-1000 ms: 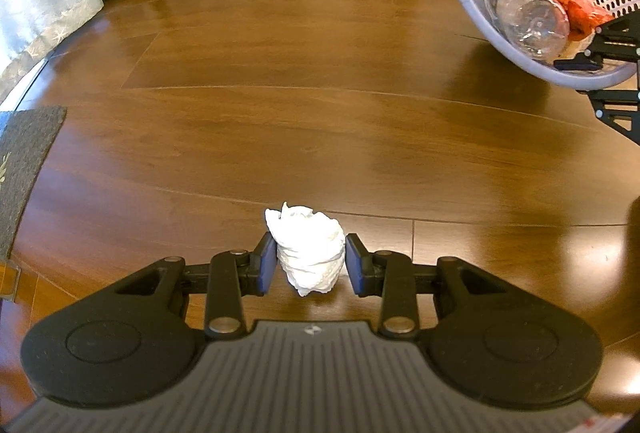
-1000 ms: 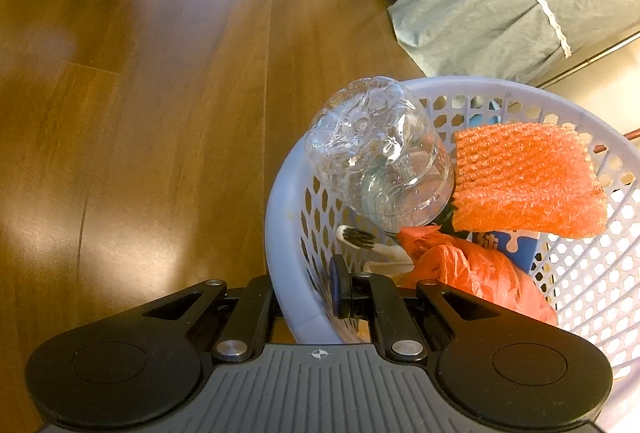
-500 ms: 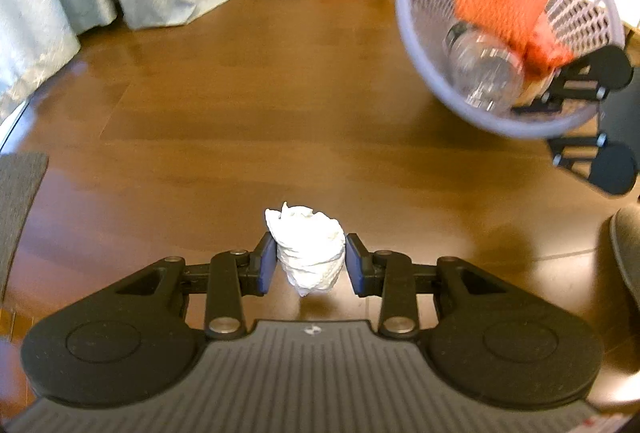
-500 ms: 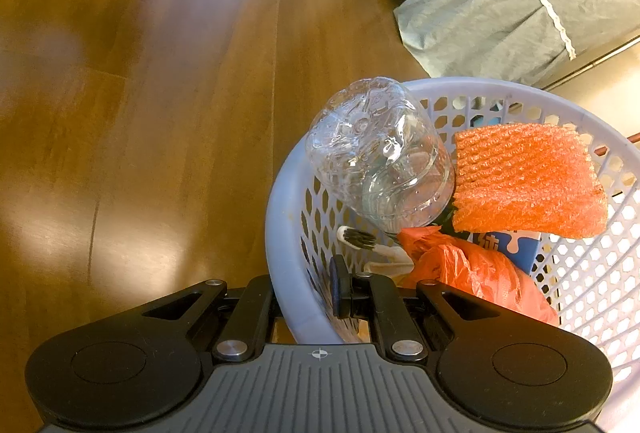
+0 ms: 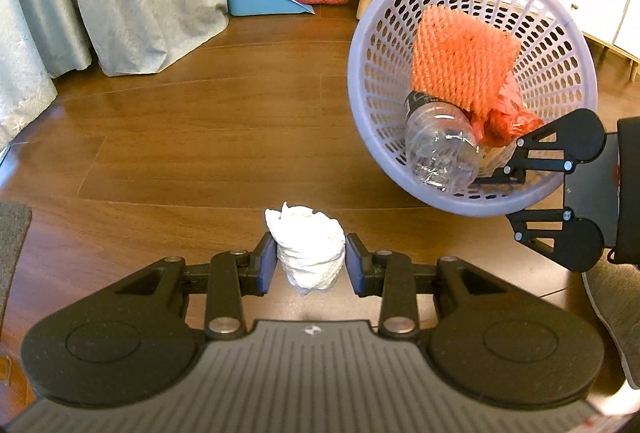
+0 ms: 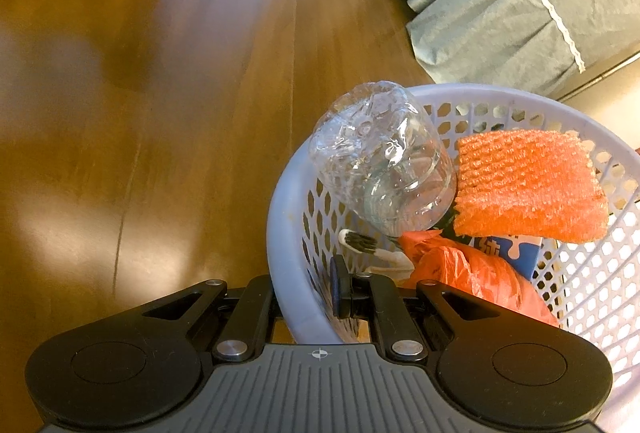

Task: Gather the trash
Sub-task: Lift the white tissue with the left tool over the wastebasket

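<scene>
Left gripper [image 5: 311, 265] clamps a crumpled tissue [image 5: 308, 248] above the floor; basket [image 5: 374, 33], tilted, holds a bottle [image 5: 440, 149].

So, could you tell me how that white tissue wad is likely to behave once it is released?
The crumpled tissue wad looks soft: it bulges between the left gripper pads, so it probably squashes rather than slips. It seems very light, so it should drop without rolling.
</scene>
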Demonstrator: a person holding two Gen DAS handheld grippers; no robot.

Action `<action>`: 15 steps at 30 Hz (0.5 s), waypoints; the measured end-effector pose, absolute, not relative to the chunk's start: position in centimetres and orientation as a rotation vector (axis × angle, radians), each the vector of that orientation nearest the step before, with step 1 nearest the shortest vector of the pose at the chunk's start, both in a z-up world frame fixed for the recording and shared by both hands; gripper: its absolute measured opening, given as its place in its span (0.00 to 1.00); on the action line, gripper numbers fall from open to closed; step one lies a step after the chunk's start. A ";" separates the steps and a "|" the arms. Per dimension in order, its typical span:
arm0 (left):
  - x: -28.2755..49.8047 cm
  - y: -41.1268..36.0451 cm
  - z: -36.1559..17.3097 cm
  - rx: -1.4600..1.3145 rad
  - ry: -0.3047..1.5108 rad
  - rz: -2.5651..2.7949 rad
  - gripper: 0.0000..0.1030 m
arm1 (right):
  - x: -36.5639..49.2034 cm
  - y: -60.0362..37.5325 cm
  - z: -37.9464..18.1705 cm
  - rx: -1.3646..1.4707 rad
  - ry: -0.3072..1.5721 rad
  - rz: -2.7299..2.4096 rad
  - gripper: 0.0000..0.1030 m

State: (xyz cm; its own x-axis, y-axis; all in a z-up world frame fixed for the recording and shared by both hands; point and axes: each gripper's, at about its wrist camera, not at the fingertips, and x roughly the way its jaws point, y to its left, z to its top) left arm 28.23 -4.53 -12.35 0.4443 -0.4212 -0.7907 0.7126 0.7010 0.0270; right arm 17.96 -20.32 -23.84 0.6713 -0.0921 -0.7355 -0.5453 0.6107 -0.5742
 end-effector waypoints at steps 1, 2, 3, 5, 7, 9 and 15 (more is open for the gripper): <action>28.2 -4.5 -12.4 0.385 0.854 -0.723 0.30 | 17.8 -20.2 -23.8 -0.896 0.810 0.305 0.06; 28.2 -4.4 -12.4 0.384 0.857 -0.722 0.30 | 17.7 -20.0 -23.8 -0.898 0.808 0.313 0.06; 28.2 -4.4 -12.4 0.383 0.860 -0.719 0.30 | 17.6 -19.8 -23.8 -0.900 0.805 0.320 0.06; 28.0 -4.3 -12.4 0.382 0.866 -0.715 0.30 | 17.3 -19.5 -23.7 -0.902 0.801 0.335 0.05; 27.9 -4.3 -12.2 0.380 0.869 -0.710 0.30 | 17.1 -19.2 -23.4 -0.898 0.793 0.353 0.05; 27.8 -4.2 -12.1 0.378 0.869 -0.708 0.30 | 16.9 -18.8 -23.2 -0.896 0.781 0.372 0.05; 27.8 -3.4 -11.1 0.357 0.867 -0.696 0.30 | 16.1 -17.3 -22.8 -0.899 0.743 0.444 0.04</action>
